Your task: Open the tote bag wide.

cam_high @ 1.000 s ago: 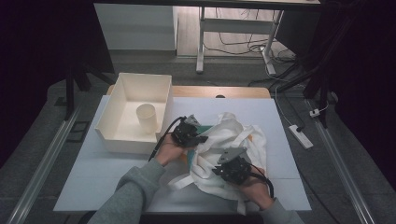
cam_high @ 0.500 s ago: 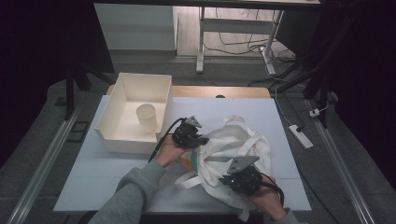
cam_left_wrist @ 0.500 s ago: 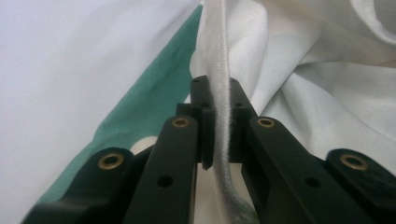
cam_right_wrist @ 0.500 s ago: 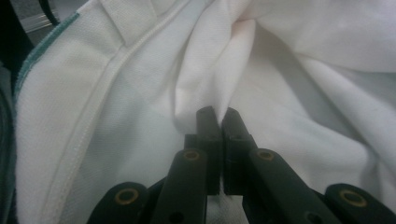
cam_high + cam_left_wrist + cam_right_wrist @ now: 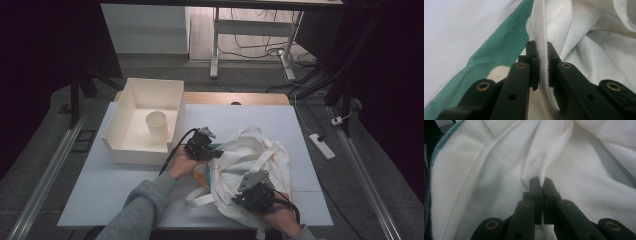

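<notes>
Tote bag (image 5: 250,167) lies crumpled just right of the white bin (image 5: 142,122) on my bench (image 5: 100,185), my left claw (image 5: 540,53) clamped on its corded seam, my right claw (image 5: 540,181) pinching a fold, so gripping's done, spreading it flat remains.

Cloth bag (image 5: 250,165) spread on the table (image 5: 100,192) at centre right, open tray (image 5: 145,120) placed left of it at the far left, cup (image 5: 156,126) stood inside the tray, power strip (image 5: 321,146) laid on the floor to the right.
</notes>
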